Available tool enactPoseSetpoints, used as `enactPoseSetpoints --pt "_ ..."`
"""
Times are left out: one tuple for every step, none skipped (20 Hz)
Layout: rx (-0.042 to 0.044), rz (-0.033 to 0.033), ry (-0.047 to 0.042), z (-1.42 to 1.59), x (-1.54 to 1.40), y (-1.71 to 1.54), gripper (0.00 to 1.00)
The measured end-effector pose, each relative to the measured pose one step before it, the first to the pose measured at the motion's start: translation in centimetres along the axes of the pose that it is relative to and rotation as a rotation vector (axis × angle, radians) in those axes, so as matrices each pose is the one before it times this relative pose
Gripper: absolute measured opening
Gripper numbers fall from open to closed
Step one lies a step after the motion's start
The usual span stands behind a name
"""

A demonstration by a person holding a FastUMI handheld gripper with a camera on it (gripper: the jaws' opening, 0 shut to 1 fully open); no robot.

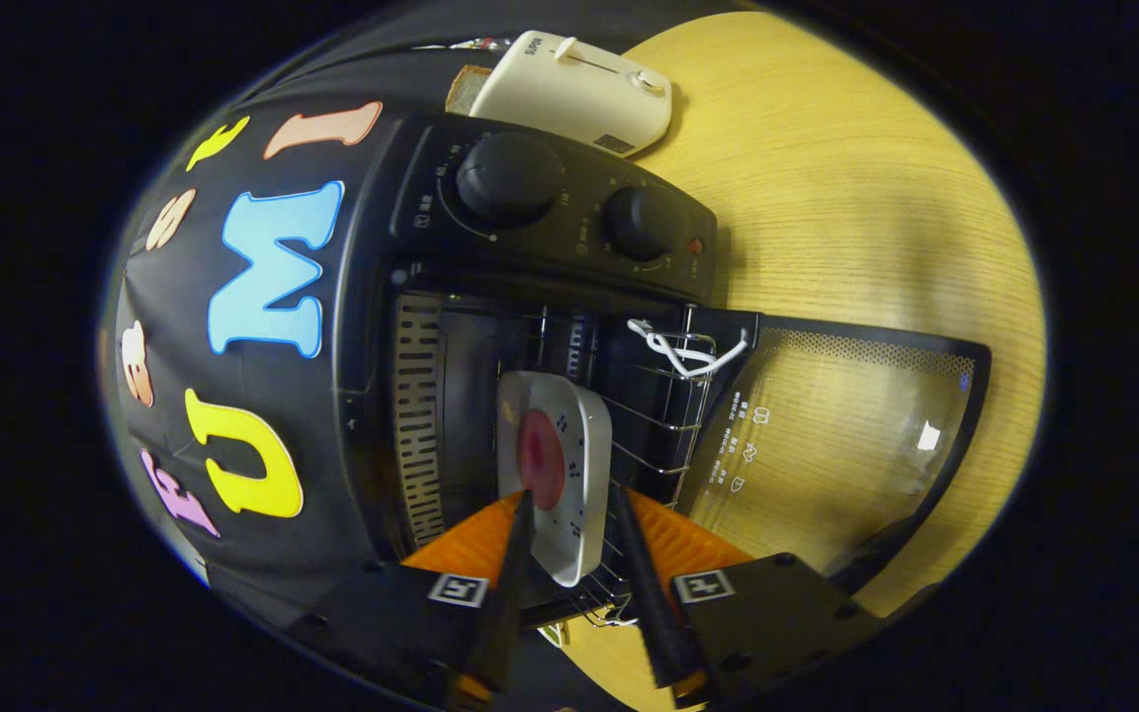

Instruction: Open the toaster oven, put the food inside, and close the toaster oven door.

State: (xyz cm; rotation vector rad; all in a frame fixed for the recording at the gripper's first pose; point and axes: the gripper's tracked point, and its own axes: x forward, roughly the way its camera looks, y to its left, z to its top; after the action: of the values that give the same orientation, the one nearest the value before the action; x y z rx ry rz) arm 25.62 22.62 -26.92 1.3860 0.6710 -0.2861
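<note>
White plate [555,465] carrying a round pinkish-red piece of food [541,457], seen rolled on its side and sitting inside the mouth of the toaster oven [451,326]. Resting on the wire rack [654,415], or so it appears, with bars of the rack running out past its edge toward the door. Small dark specks scattered over the plate's face around the food.

Gripper [569,504] right at the plate's near edge, one fingertip to either side of the rim. Fingers parted, with a clear gap between them. Hard to tell whether either tip actually touches the plate; no firm pinch readable from here.

Oven door [836,435] swung fully open, lying out flat over the wooden table [876,178], its glass showing the wood grain through it, with small white icons printed near the hinge side. White cord or tie [683,351] looped around the front of the rack near the door hinge. Slotted vent wall visible on the far side of the oven cavity from the door.

Above the cavity, the control panel with two dark knobs [508,178], one larger than the other, and a small reddish lamp beside the smaller knob.

Beyond the oven, a white pop-up toaster [579,94] on the table, with a slice of bread [466,89] showing just beside it. Black cloth wall next to the oven on the side away from the door.
</note>
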Motion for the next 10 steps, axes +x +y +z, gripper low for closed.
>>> enactPoseSetpoints --pt "-0.02924 0.00421 0.01255 -0.292 -0.663 0.130 0.71" --pt "-0.03740 -0.00151 0.01210 -0.283 -0.710 -0.037 0.77" --pt "-0.04281 -0.00174 0.00918 -0.211 -0.649 -0.109 0.84" --pt "-0.04476 0.00252 0.00386 -0.219 -0.909 0.009 0.90" --pt "-0.04635 0.00210 0.00238 -0.091 -0.843 -0.036 0.97" --pt "-0.04555 0.00959 0.00401 -0.097 -0.827 0.155 0.97" --pt "-0.04374 0.01362 0.00542 -0.271 -0.833 0.415 0.97" --pt "-0.04653 0.00538 0.00555 -0.087 -0.748 0.108 0.97" --pt "-0.04968 -0.00082 0.00566 -0.102 -0.747 -0.086 0.97" --pt "-0.04893 0.00230 0.00728 -0.209 -0.648 -0.040 0.97"
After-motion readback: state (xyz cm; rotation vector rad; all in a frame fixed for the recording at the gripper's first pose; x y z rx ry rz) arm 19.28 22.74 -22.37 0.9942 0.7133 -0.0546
